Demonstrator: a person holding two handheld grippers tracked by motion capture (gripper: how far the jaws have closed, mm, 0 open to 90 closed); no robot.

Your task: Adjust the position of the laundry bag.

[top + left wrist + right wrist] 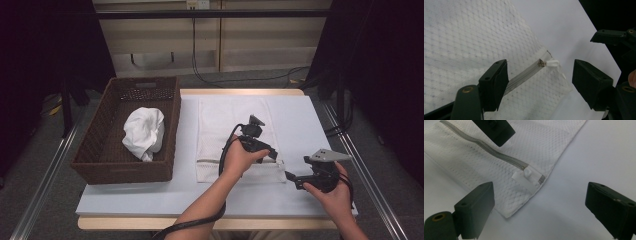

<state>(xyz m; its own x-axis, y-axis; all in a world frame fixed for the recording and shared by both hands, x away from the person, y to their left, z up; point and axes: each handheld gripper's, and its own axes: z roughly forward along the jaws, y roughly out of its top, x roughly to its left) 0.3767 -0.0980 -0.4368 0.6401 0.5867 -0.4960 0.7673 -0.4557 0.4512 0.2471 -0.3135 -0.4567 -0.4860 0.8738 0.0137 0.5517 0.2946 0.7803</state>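
A white mesh zip bag lies flat in the middle of the table. Its grey zipper runs along the near edge and ends in a white pull tab at the bag's near right corner. My left gripper hovers open over that corner, with the tab between its jaws and untouched. My right gripper is open just right of the corner, low over the table. In the right gripper view the pull tab lies ahead of the open right gripper, and one jaw of the left gripper is at the top.
A dark wicker basket stands on the table's left side with a crumpled white cloth inside. The white table top is bare along the front and right of the bag. Dark floor and cables surround the table.
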